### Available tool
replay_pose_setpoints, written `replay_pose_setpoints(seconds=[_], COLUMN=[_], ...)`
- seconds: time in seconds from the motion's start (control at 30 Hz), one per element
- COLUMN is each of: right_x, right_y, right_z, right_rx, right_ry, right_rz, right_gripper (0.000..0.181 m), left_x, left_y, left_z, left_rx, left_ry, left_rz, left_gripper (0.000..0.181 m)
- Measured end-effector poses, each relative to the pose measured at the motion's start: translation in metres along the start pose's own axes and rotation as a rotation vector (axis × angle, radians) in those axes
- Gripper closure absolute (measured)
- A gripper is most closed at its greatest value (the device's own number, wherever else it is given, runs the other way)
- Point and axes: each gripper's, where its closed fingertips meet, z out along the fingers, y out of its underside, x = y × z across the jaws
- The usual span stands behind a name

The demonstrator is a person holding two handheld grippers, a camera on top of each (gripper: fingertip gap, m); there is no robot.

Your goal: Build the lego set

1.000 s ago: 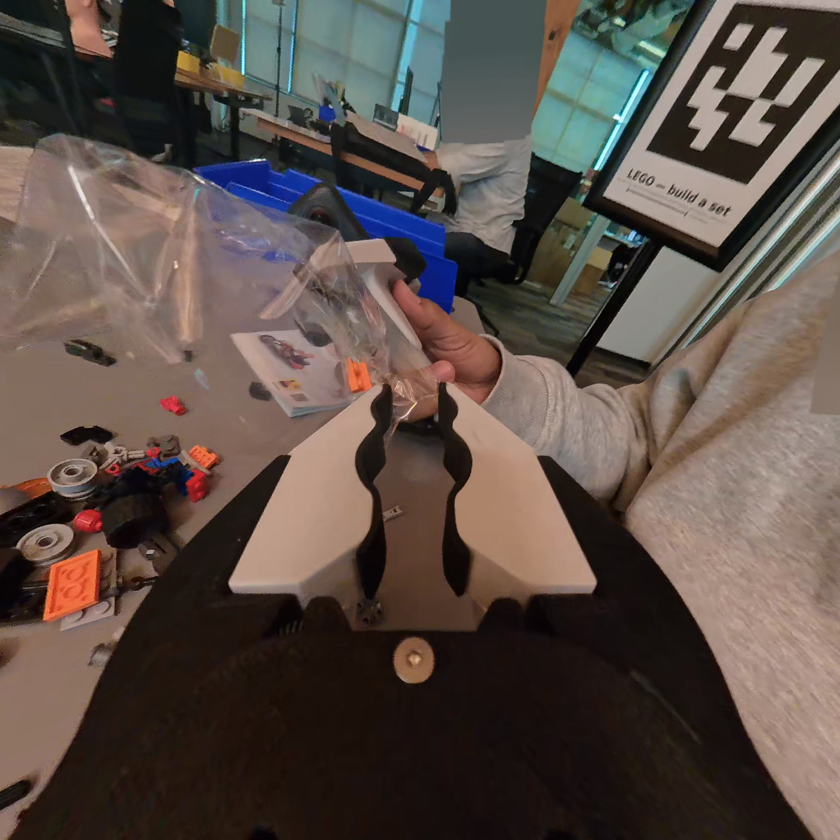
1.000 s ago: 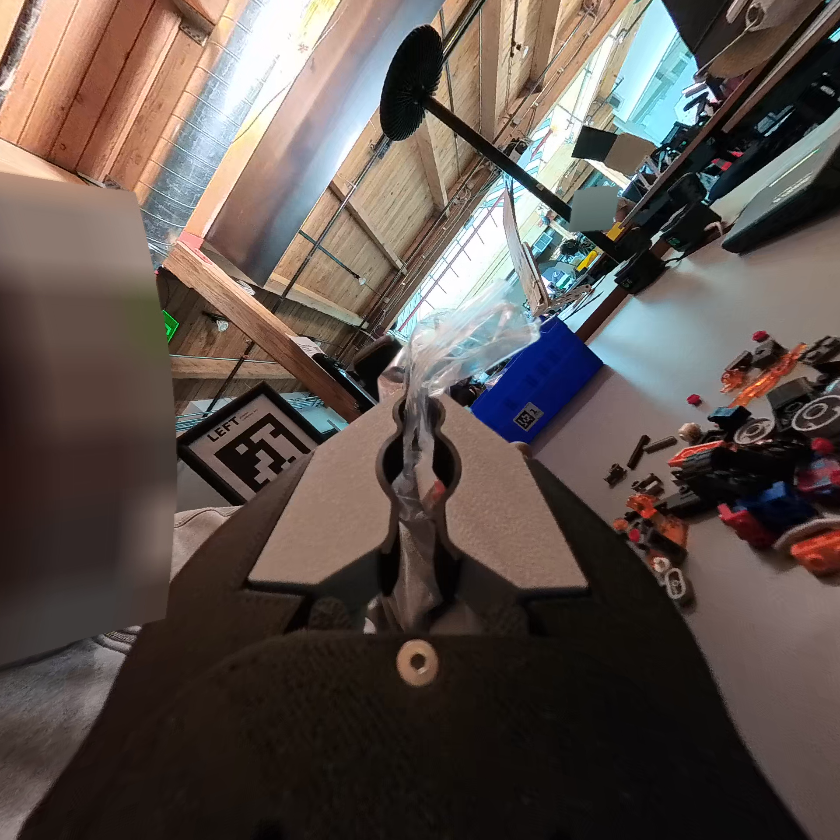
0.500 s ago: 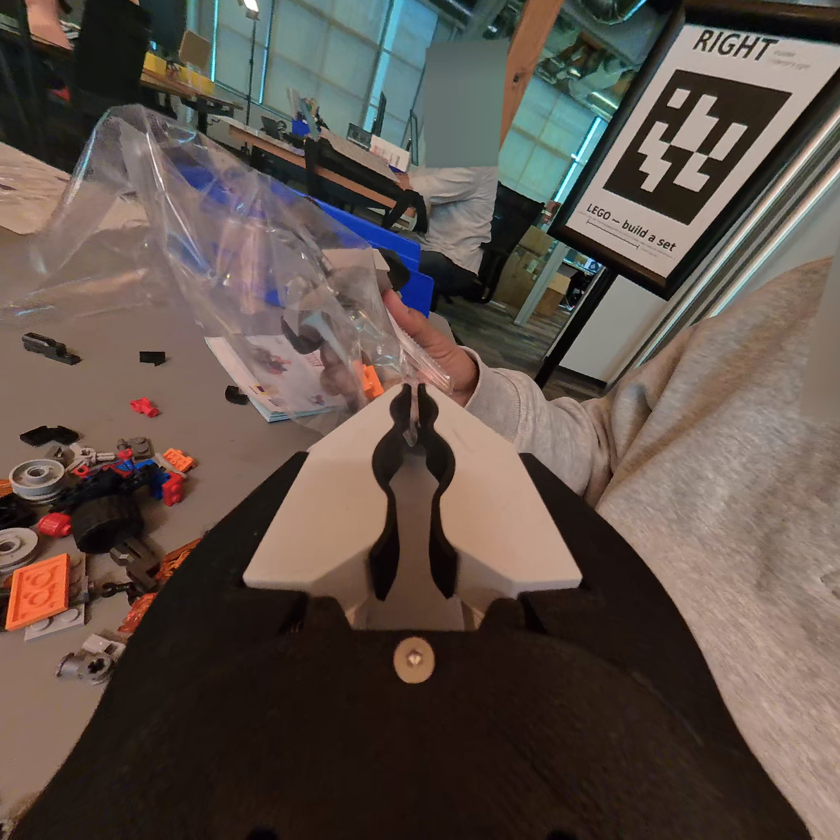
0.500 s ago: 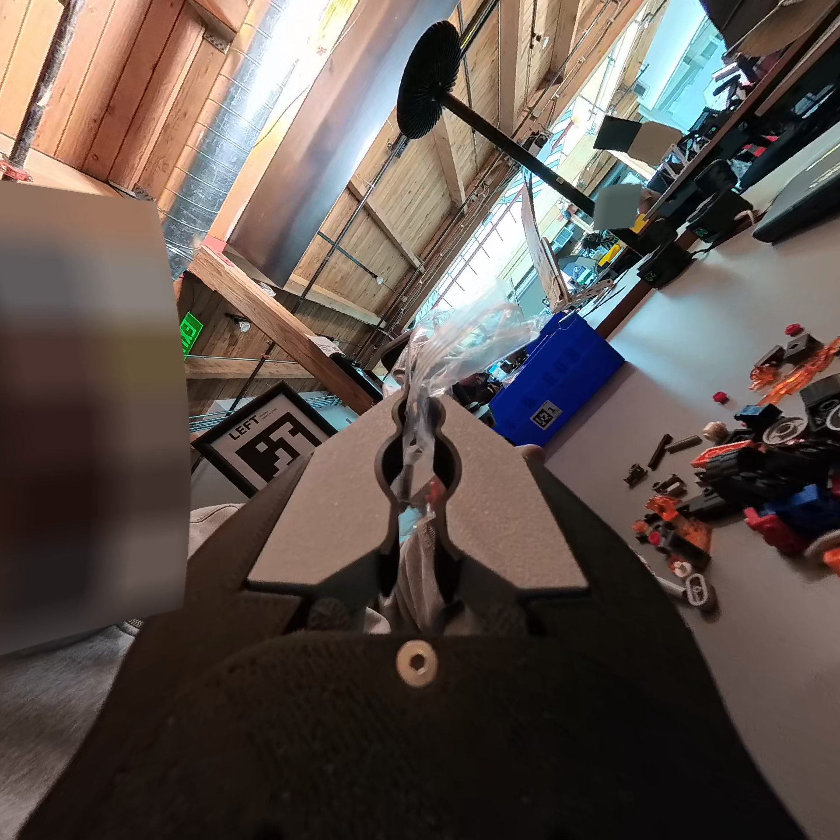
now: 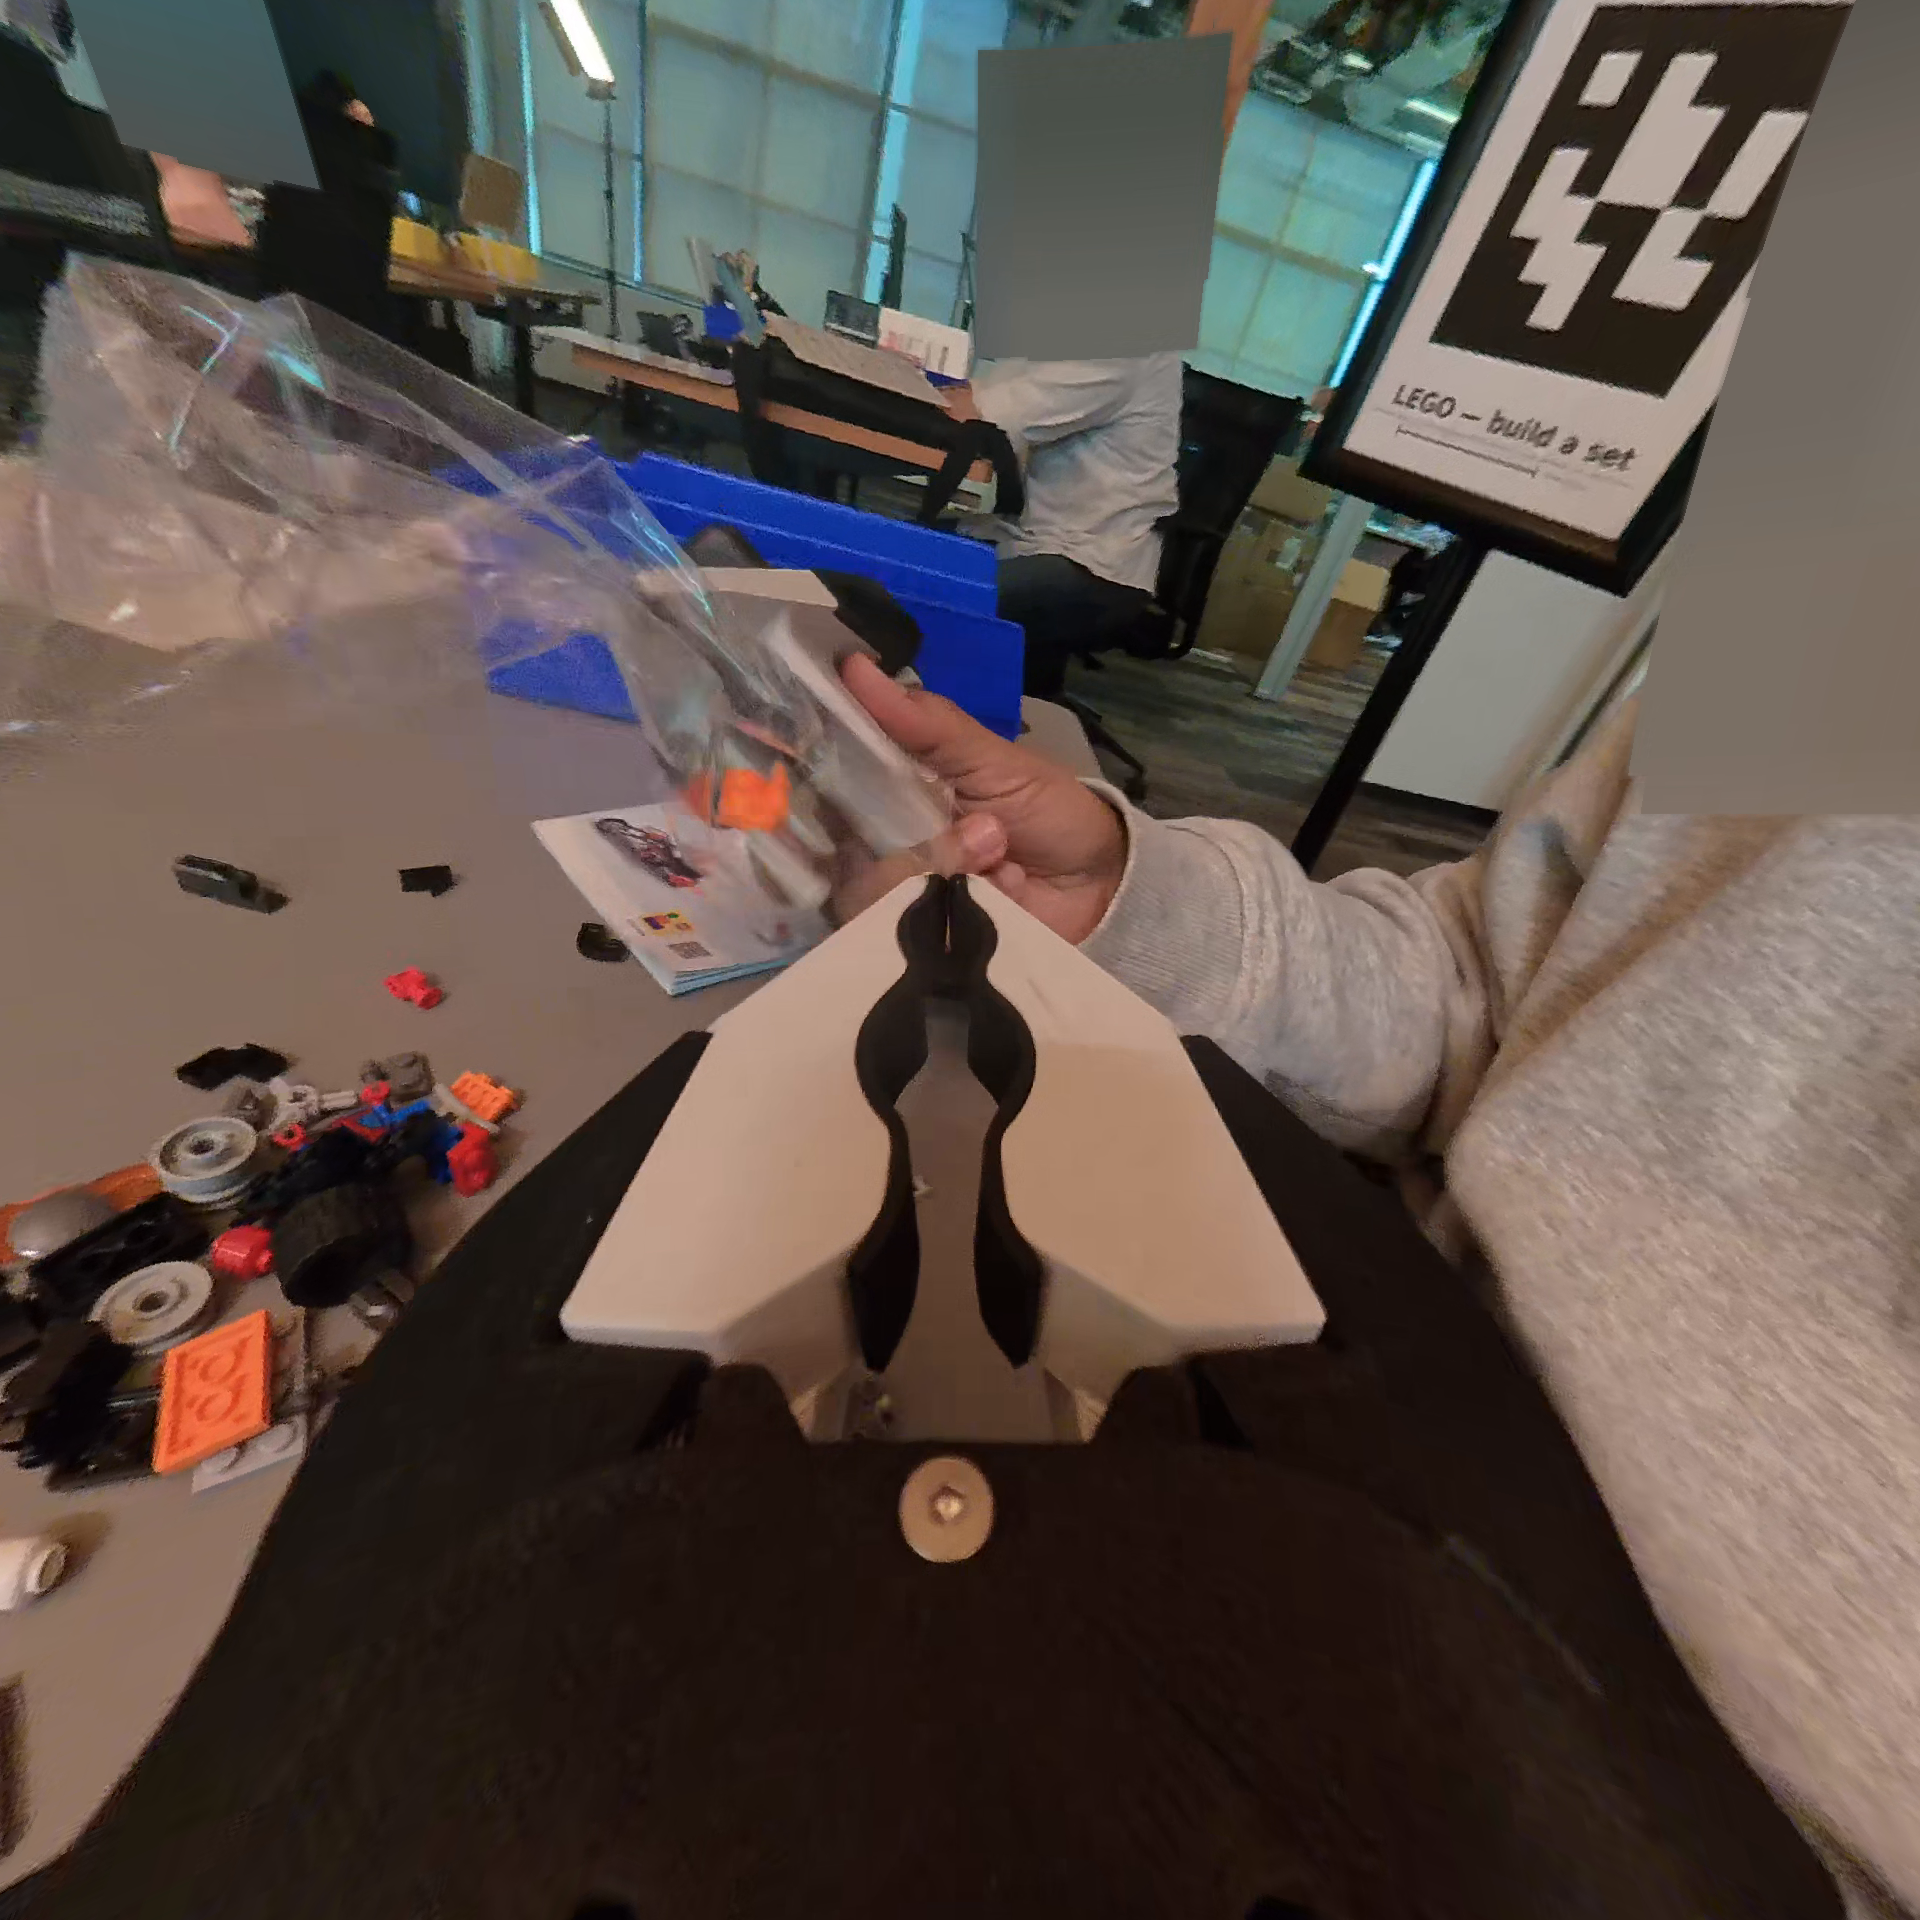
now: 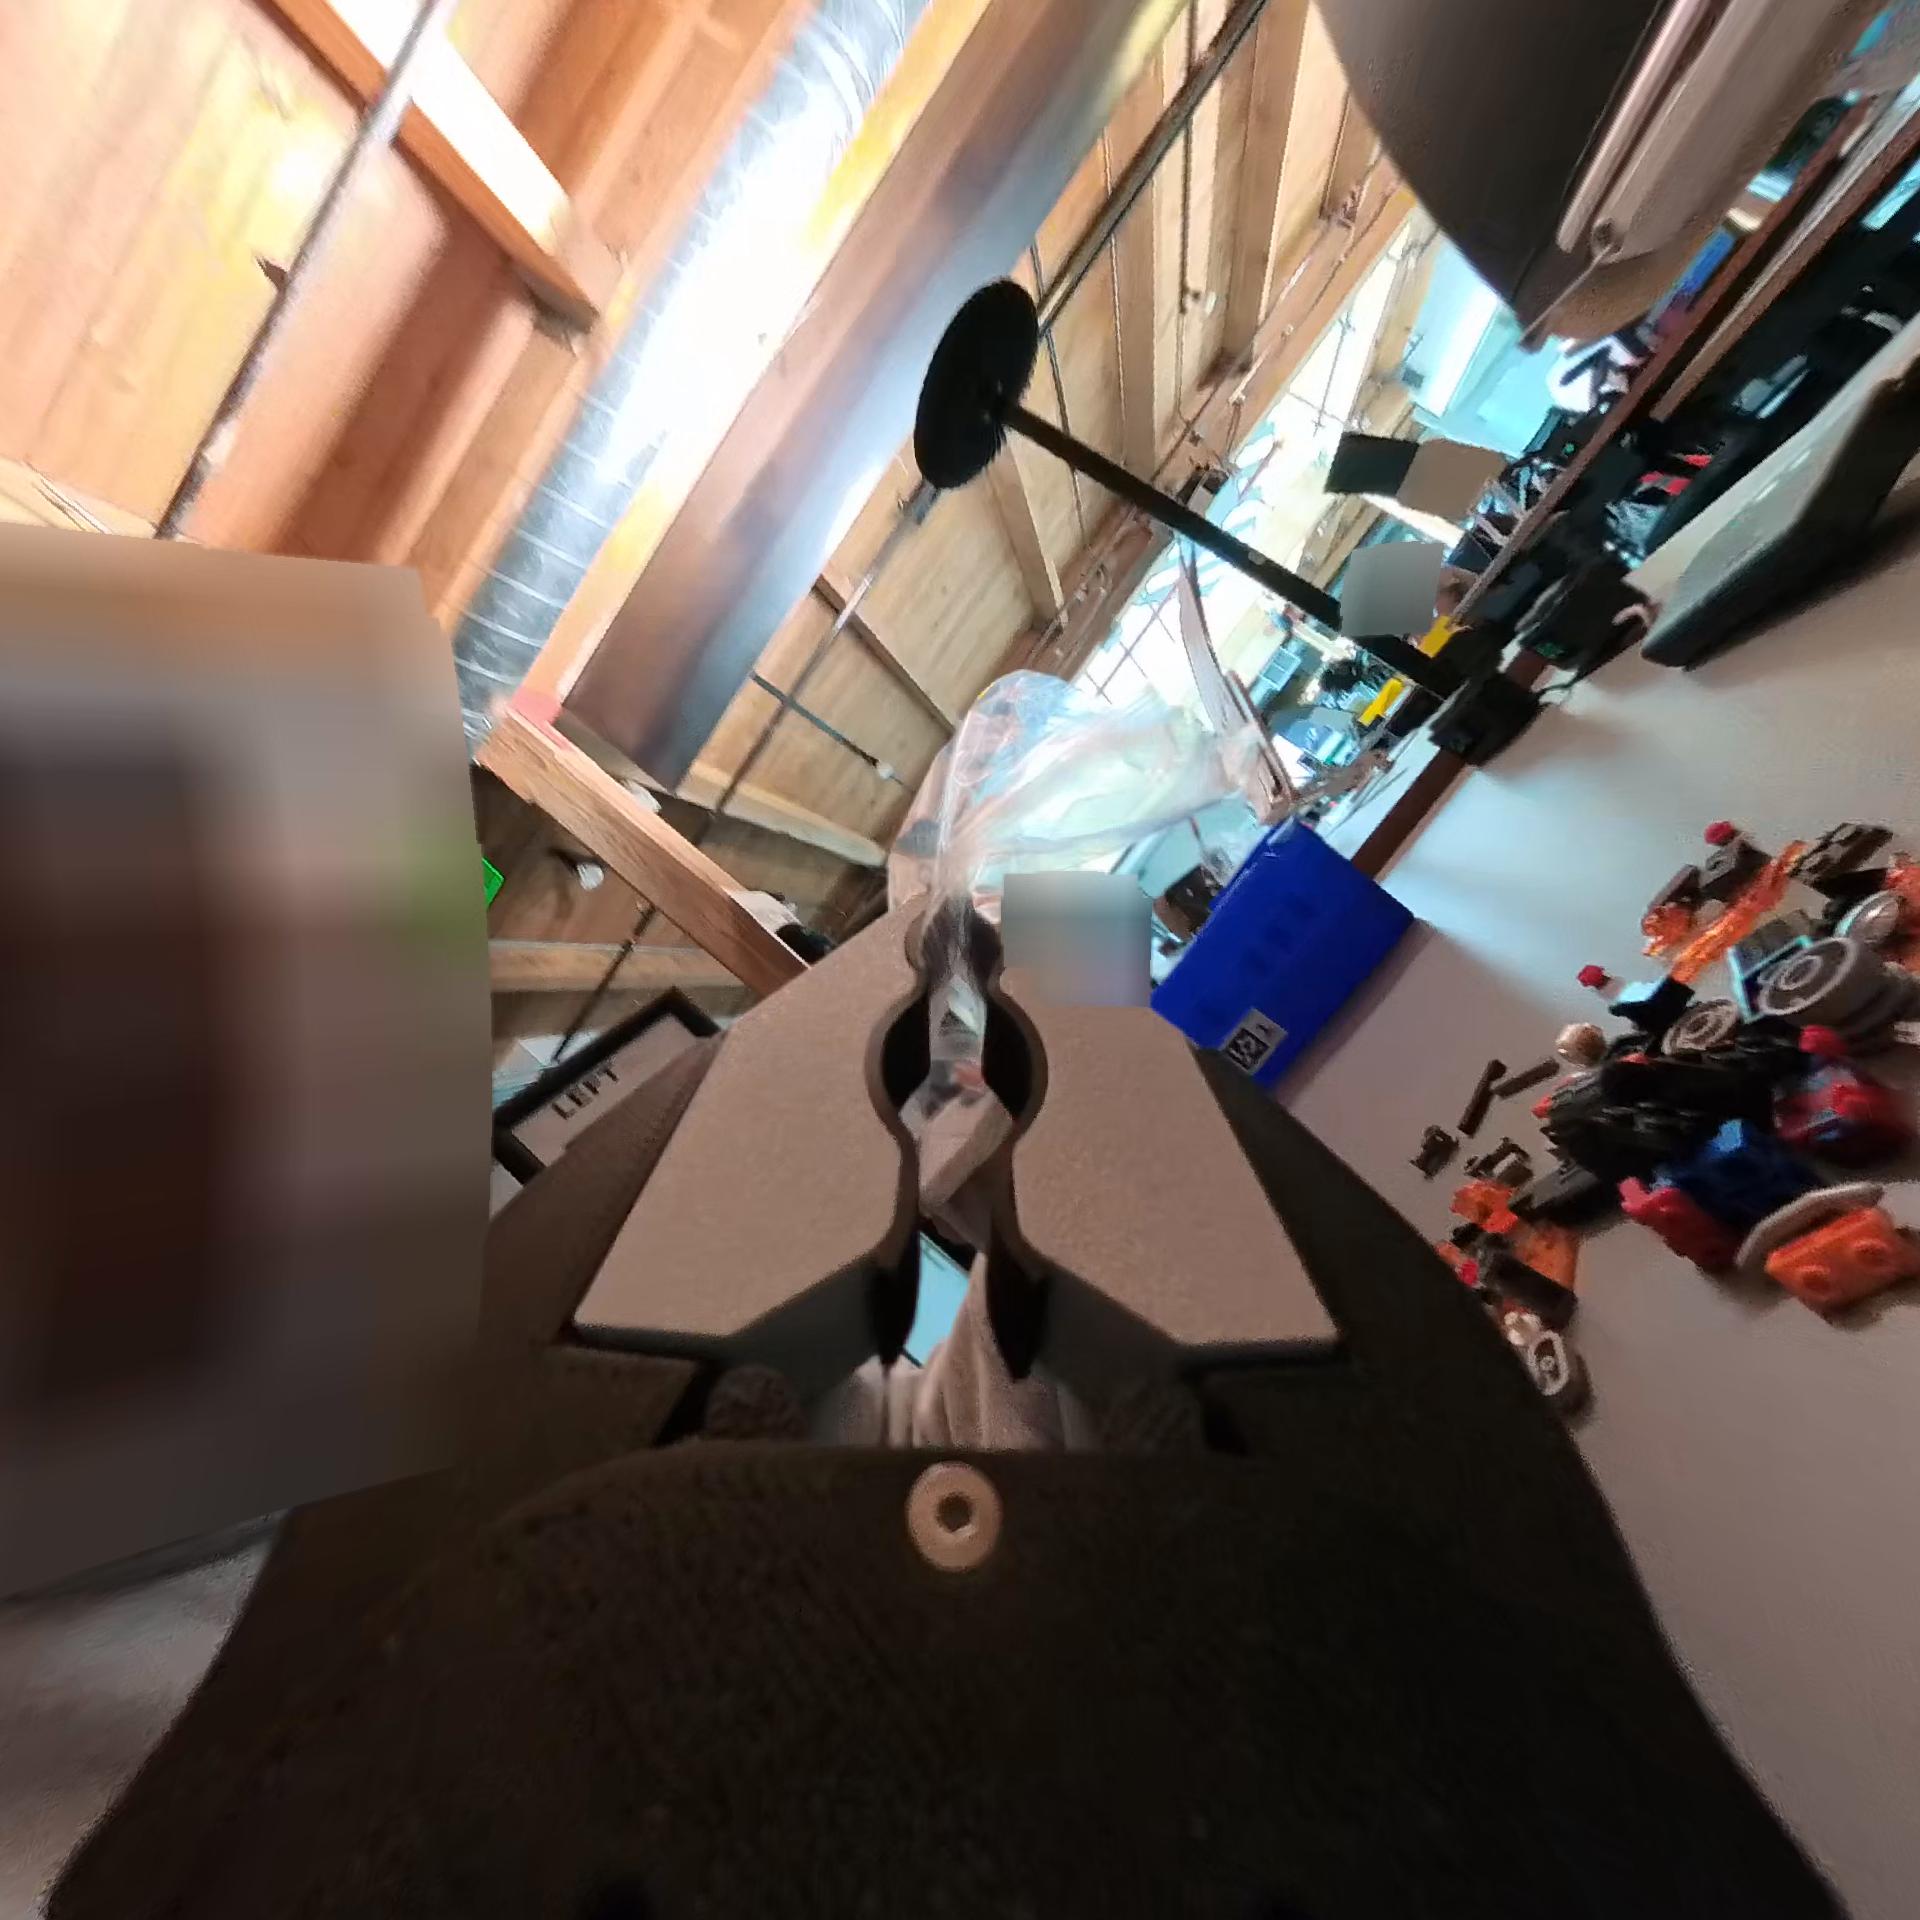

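Left wrist view, bag: the left gripper [image 5: 948, 896] is clenched on a corner of the clear plastic bag [image 5: 343, 488]; the bag runs up and left from its tips; the right gripper [image 5: 831, 665] pinches it just ahead, so both sit at 1 end
Left wrist view, surface: loose lego pieces [image 5: 239, 1216] lie low left on the grey table [image 5: 312, 790]; a booklet [image 5: 665, 894] lies beneath the bag

Right wrist view, bag: the right gripper [image 6: 958, 940] is clamped on the bag's twisted neck; film billows beyond the tips
Right wrist view, room: pieces right; a blue bin [image 6: 1288, 935] behind
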Motion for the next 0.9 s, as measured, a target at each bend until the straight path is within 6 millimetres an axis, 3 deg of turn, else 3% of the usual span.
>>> replay_pose_setpoints(seconds=[0.23,0.33,0.5,0.67,0.9], right_x=[0.001,0.003,0.014,0.035,0.048], right_y=[-0.002,-0.005,-0.009,-0.012,-0.005], right_z=[-0.002,-0.003,-0.009,-0.021,-0.02], right_rx=[0.011,0.022,-0.021,-0.092,-0.221], right_ry=[0.012,0.037,0.233,0.467,0.647], right_rz=[-0.012,-0.028,-0.249,-0.452,-0.732], right_gripper=[0.181,0.18,0.18,0.179,0.176], left_x=[0.002,-0.007,-0.03,-0.064,-0.081], left_y=[0.005,0.013,0.022,0.057,0.051], left_z=[0.004,0.006,0.001,-0.004,-0.014], left_rx=[-0.028,-0.073,-0.126,-0.325,-0.29], left_ry=[-0.064,-0.121,-0.241,-0.38,-0.48], left_rz=[0.181,0.218,0.201,0.112,0.045], left_gripper=[0.181,0.181,0.175,0.162,0.159])
